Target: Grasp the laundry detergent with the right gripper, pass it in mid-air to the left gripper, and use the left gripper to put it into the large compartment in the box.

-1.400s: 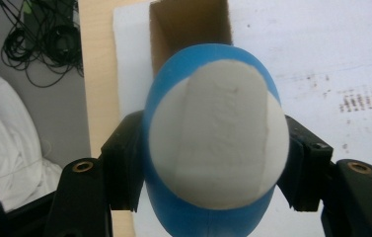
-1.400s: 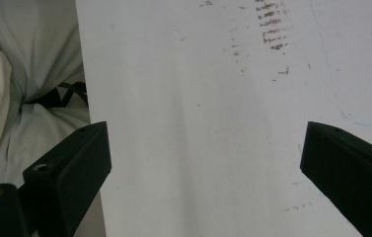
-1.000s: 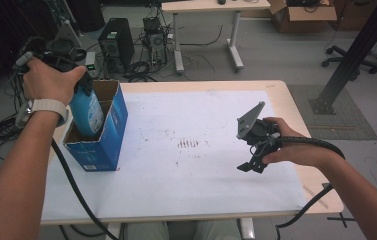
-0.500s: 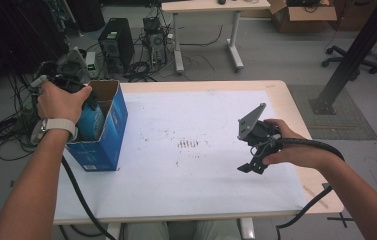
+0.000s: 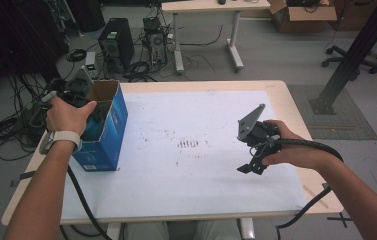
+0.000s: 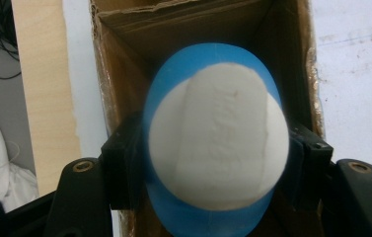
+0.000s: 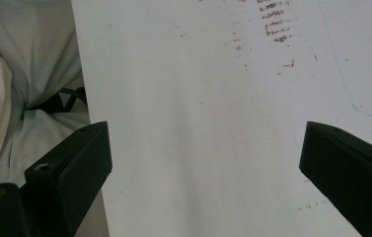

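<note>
L gripper [image 6: 213, 163] clamped on blue-and-white bottle [image 6: 215, 153], jaws pinching its sides, bottle partway down inside open blue box [image 5: 107, 131]. Box at table's 9 o'clock, on white sheet [image 5: 191, 165]. L hand [image 5: 68, 114] over box mouth. R gripper [image 5: 256, 150] at 3 o'clock, low over sheet, jaws spread wide, nothing between. Brown smudges [image 5: 190, 144] mid-sheet.

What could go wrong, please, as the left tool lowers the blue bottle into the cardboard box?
1. The blue bottle nearly spans the narrow box, so it may catch on the torn flap or a wall.
2. The left tool grips it by its curved sides, so a knock could make it slip.
3. The box stands near the table edge, and a push might shift it.
</note>
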`<action>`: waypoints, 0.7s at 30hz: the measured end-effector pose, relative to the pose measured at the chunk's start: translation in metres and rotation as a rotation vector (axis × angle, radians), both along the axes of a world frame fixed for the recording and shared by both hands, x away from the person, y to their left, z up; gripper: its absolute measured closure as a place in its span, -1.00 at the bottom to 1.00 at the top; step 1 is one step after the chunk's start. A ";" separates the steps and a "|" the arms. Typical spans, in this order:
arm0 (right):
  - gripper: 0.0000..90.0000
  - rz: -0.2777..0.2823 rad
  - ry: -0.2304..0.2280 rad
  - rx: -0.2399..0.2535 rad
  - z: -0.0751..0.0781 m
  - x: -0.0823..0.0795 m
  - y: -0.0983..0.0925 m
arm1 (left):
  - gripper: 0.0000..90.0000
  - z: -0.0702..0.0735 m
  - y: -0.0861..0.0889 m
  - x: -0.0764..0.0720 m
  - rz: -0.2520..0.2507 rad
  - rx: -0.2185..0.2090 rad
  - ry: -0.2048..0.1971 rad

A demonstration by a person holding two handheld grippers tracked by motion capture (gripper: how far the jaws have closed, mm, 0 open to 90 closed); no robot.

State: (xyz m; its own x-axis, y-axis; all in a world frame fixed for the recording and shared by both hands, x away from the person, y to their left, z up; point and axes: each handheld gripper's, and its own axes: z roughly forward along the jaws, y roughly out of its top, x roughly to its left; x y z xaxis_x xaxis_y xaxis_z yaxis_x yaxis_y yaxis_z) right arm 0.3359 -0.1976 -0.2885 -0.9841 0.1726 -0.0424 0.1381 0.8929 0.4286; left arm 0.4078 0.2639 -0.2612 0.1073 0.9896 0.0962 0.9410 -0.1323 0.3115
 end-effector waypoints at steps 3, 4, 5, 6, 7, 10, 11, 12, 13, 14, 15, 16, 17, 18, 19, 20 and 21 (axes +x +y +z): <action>-0.87 0.003 0.004 0.010 0.000 0.000 0.001 | -0.16 -0.004 0.000 0.001 -0.005 -0.002 0.002; -0.87 0.006 0.003 0.009 0.000 -0.001 0.002 | -0.16 -0.006 0.000 0.001 -0.007 -0.001 0.008; -0.87 0.006 0.003 0.009 0.000 -0.001 0.002 | -0.16 -0.007 0.000 0.001 -0.008 -0.001 0.011; -0.87 0.007 0.003 0.007 0.000 -0.001 0.002 | -0.16 -0.009 0.000 0.001 -0.010 0.000 0.016; -0.87 0.007 0.004 0.008 0.000 -0.001 0.002 | -0.16 -0.011 0.000 0.002 -0.009 -0.001 0.018; -0.87 0.009 0.005 0.008 0.000 -0.001 0.002 | -0.16 -0.014 -0.001 0.002 -0.012 0.000 0.020; -0.87 0.008 0.005 0.012 0.000 -0.001 0.002 | -0.16 -0.014 -0.001 0.003 -0.012 -0.001 0.018; -0.87 0.008 0.005 0.013 -0.001 -0.001 0.002 | -0.16 -0.014 -0.001 0.003 -0.013 0.000 0.021; -0.87 0.008 0.005 0.009 -0.001 -0.001 0.002 | -0.16 -0.014 0.000 0.003 -0.014 -0.002 0.026; -0.86 0.008 0.008 0.010 -0.001 -0.001 0.001 | -0.16 -0.014 0.000 0.003 -0.013 -0.003 0.028; -0.86 0.008 0.008 0.010 -0.001 -0.001 0.001 | -0.16 -0.014 0.000 0.003 -0.012 -0.004 0.029; -0.86 0.008 0.009 0.011 -0.002 -0.001 0.001 | -0.16 -0.014 0.001 0.004 -0.011 -0.006 0.028; -0.86 0.007 0.010 0.011 -0.003 -0.002 0.001 | -0.16 -0.015 0.001 0.004 -0.009 -0.007 0.027; -0.86 0.007 0.011 0.011 -0.003 -0.002 0.001 | -0.16 -0.015 0.001 0.004 -0.008 -0.008 0.026; -0.86 0.010 0.012 0.008 -0.003 -0.002 0.001 | -0.16 -0.015 0.001 0.004 -0.008 -0.008 0.025; -0.86 0.010 0.013 0.007 -0.003 -0.002 0.001 | -0.16 -0.015 0.001 0.004 -0.007 -0.008 0.024; -0.86 0.011 0.013 0.008 -0.004 -0.002 0.001 | -0.16 -0.015 0.001 0.005 -0.008 -0.008 0.022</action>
